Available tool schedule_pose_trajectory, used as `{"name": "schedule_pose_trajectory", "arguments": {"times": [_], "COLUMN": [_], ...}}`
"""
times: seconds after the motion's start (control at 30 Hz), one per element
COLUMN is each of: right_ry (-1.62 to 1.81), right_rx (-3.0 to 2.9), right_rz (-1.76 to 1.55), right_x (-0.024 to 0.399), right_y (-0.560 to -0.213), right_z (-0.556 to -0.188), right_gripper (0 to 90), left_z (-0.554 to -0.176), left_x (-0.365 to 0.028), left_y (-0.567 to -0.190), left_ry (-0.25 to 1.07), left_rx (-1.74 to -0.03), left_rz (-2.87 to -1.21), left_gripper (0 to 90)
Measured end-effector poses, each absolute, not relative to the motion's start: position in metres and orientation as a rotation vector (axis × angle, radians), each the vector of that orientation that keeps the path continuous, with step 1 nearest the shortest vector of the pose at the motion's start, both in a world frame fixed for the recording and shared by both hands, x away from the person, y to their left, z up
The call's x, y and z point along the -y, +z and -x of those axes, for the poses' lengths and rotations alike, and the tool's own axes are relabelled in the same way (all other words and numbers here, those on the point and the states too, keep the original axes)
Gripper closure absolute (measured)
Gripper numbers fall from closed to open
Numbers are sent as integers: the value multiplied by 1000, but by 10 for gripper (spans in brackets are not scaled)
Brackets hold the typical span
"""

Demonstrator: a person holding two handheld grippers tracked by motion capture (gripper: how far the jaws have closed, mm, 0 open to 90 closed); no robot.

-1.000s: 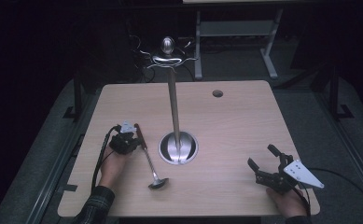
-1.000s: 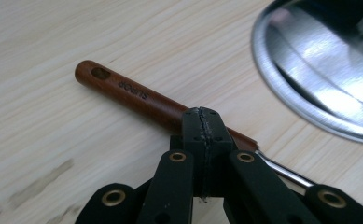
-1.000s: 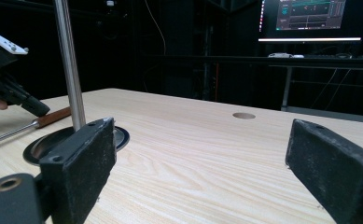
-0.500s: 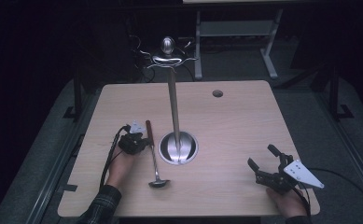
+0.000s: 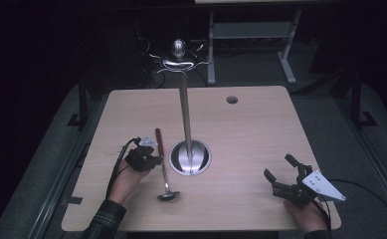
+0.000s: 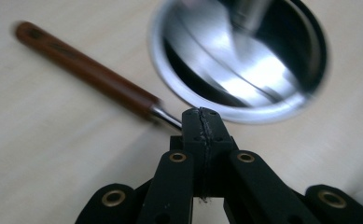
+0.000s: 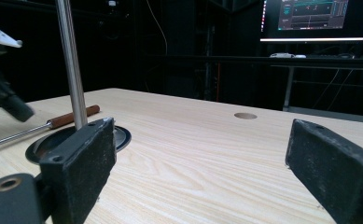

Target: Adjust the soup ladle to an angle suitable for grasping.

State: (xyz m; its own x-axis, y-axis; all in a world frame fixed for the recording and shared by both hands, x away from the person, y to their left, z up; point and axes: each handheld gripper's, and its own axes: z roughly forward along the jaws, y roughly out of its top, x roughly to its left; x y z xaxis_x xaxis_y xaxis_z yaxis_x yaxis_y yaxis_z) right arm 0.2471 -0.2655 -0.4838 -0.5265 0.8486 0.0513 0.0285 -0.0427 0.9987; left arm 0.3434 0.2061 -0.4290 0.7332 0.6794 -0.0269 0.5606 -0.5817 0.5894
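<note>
I see a light wood-grain table (image 5: 260, 134) carrying everything. A spoon with a brown handle (image 5: 162, 164) lies flat on it, the metal shank meeting my left claw (image 5: 151, 160), bowl end toward the near edge, wooden handle pointing away past the claw. Just right of that claw sits the round mirrored base of a tall metal stand (image 5: 189, 157), beside the spoon. Far beyond my right claw (image 5: 280, 175), near the back edge, there is a small round hole (image 5: 232, 99) in the tabletop.
</note>
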Motion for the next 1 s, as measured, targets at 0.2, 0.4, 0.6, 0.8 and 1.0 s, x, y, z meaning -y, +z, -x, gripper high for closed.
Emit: {"name": "schedule_pose_trajectory", "arguments": {"times": [0.2,0.4,0.6,0.8,1.0], "right_ry": [1640,1640,1641,1641,1641], "right_rx": [-1595,-1596,-1595,-1595,-1595], "right_rz": [-943,-942,-944,-942,-942], "right_x": [266,266,266,266,266], "right_y": [-484,-484,-484,-484,-484], "right_z": [-247,-247,-247,-247,-247], "right_gripper": [79,79,79,79,79], "left_z": [-321,-315,-313,-313,-308], "left_x": [-181,-163,-157,-157,-162], "left_y": [-427,-432,-436,-438,-439], "left_ry": [166,118,93,89,87], "left_rx": [-869,-844,-831,-838,-856], "left_rz": [-2475,-2586,-2619,-2634,-2643], "left_gripper": [897,898,898,898,898]}}
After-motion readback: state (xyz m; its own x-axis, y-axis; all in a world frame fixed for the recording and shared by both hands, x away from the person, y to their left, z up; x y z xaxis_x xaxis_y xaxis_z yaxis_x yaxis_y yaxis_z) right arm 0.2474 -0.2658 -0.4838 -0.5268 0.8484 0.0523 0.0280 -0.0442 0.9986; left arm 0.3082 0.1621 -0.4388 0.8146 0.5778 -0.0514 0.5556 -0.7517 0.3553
